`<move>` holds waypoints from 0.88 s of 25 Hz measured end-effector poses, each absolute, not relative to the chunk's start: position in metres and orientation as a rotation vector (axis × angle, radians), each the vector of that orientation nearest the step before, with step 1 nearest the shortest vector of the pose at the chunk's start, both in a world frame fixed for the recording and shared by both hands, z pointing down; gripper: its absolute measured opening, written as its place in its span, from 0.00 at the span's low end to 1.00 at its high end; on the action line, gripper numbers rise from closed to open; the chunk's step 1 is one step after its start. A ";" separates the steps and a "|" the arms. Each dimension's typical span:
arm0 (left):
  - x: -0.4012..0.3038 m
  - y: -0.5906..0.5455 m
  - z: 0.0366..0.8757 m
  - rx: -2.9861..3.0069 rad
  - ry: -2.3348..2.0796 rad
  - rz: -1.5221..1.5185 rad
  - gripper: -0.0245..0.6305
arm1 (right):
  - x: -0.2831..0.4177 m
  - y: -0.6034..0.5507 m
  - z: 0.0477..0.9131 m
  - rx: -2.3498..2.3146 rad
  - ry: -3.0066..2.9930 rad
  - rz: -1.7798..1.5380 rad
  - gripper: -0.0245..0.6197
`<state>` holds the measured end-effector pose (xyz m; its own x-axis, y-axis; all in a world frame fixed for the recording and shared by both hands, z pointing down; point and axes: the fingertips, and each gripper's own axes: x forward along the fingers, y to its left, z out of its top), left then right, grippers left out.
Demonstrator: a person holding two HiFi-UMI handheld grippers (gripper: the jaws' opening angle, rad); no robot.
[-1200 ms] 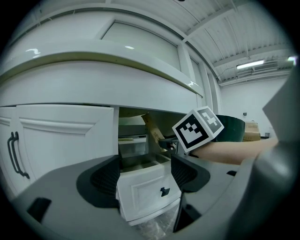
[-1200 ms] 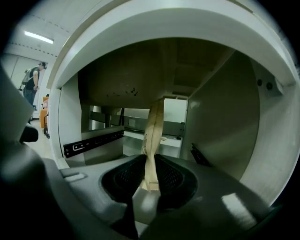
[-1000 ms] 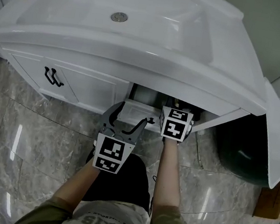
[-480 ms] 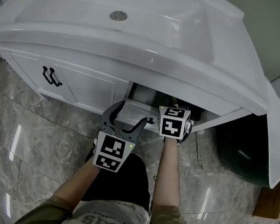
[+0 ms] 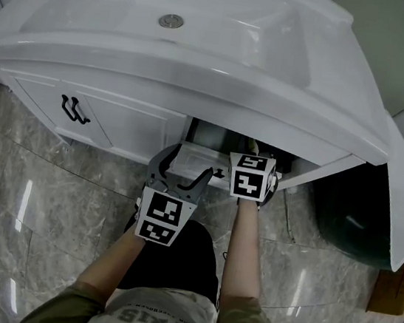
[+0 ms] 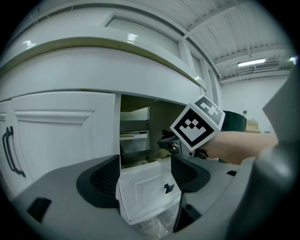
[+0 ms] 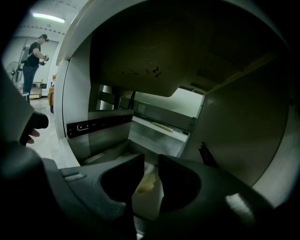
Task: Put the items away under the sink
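A white drawer (image 5: 187, 161) is pulled out below the white sink (image 5: 199, 74). My left gripper (image 5: 182, 169) hangs open just in front of it; in the left gripper view its jaws (image 6: 145, 173) stand wide on either side of the drawer front (image 6: 140, 197), which has a small black knob (image 6: 168, 188). My right gripper reaches in under the sink edge, so only its marker cube (image 5: 250, 177) shows from above. Its jaws (image 7: 150, 176) have just been opening and stand a narrow gap apart. A pale yellow thing (image 7: 144, 183) shows in that gap, over the drawer floor.
A shut cabinet door with a black handle (image 5: 75, 109) is at the left. An open white door (image 5: 399, 192) swings out at the right, with a dark green bin (image 5: 351, 215) and a cardboard box (image 5: 397, 285) near it. A metal slide rail (image 7: 93, 123) lines the cabinet's inside.
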<state>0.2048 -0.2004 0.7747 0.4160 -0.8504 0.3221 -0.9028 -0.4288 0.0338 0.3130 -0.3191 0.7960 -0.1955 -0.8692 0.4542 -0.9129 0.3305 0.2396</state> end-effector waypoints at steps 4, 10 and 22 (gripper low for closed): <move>0.203 -0.201 0.777 2.467 -1.547 0.383 0.53 | 0.313 -0.318 0.792 1.576 -2.097 0.098 0.17; 0.203 -0.201 0.777 2.472 -1.542 0.376 0.53 | 0.314 -0.317 0.788 1.600 -2.119 0.080 0.17; 0.207 -0.205 0.773 2.500 -1.533 0.347 0.53 | 0.326 -0.305 0.761 1.754 -2.271 0.005 0.17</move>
<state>0.2067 -0.2053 0.7727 0.4386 -0.8490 0.2947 -0.8932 -0.4481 0.0381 0.3263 -0.3046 0.7607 -0.2297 -0.9494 0.2144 -0.9502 0.2664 0.1616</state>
